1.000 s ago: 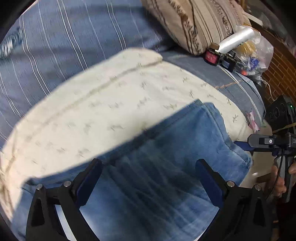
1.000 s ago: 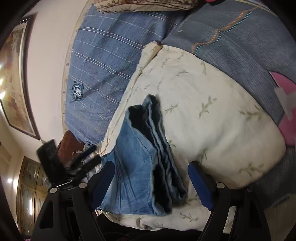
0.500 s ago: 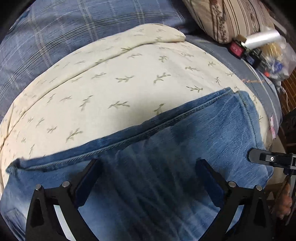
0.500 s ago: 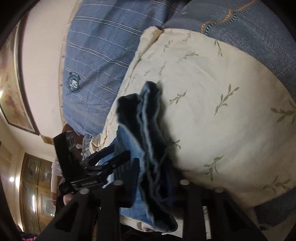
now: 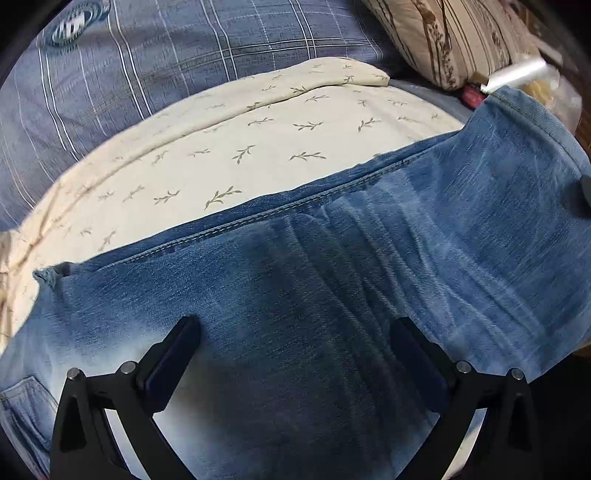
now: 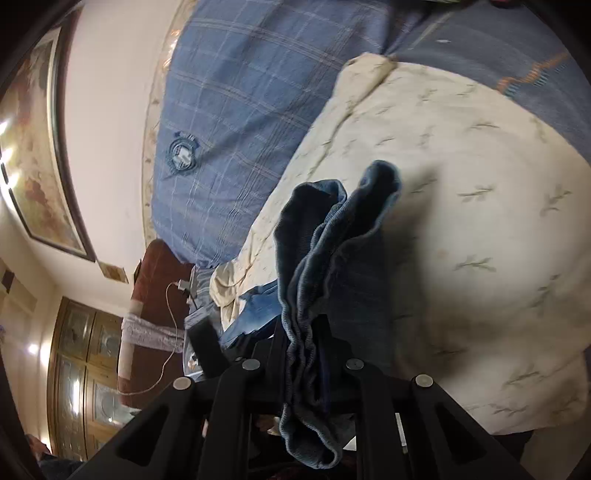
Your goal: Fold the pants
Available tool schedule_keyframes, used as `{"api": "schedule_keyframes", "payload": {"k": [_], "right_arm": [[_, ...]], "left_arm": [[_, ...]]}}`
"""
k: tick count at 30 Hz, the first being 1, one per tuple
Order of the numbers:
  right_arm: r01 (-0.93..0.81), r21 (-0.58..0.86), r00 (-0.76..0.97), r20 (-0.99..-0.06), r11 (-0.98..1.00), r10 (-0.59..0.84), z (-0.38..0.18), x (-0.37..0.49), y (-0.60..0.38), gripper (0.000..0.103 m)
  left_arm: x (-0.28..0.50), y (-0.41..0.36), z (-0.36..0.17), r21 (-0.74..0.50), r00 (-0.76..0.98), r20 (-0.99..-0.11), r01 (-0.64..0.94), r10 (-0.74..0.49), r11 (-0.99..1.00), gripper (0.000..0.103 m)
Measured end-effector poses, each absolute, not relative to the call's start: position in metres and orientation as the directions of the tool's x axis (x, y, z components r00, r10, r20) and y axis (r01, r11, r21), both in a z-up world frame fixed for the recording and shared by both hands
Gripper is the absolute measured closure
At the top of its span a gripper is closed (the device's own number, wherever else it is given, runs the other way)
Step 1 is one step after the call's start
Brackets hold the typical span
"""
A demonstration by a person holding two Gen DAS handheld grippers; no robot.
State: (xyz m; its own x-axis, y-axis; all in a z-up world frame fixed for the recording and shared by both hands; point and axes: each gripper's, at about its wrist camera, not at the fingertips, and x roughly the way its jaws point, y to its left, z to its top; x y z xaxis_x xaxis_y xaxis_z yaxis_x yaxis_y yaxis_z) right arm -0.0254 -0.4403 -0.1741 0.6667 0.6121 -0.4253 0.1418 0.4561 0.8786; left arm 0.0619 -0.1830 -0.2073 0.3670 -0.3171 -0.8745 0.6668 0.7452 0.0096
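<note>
Right gripper (image 6: pixel 303 373): fingers closed together on a bunched edge of the jeans (image 6: pixel 332 258), lifting it clear, judged ready to carry over for a fold.
Left gripper (image 5: pixel 295 354): fingers spread wide over the denim, gripping nothing; likely placed to steady the cloth.
Jeans position: laid across the cream leaf-print quilt (image 5: pixel 229 147), one end raised at the right.
Beyond: blue plaid bedding (image 5: pixel 147 59); striped pillow (image 5: pixel 454 33).
</note>
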Motion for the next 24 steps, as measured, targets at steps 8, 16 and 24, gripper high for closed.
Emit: {"api": "schedule_keyframes", "payload": {"k": [8,16,24], "right_arm": [[0.063,0.869,0.611,-0.422,0.491,0.670,-0.142,0.004,-0.380,0.089],[0.114,0.889,0.494,-0.438,0.444,0.751,-0.181,0.043,-0.315,0.085],[0.309,0.906,0.360,-0.392,0.288,0.847,-0.266,0.066,-0.288,0.061]], "left_arm": [[0.062,-0.102,-0.176,-0.013,0.428,-0.840,0.599,-0.334,0.801,0.000],[0.066,-0.036,-0.206,-0.009,0.427,-0.873,0.467,-0.235,0.884,0.000],[0.061,-0.021,-0.196,-0.076,0.429,-0.848,0.482,-0.311,0.873,0.000]]}}
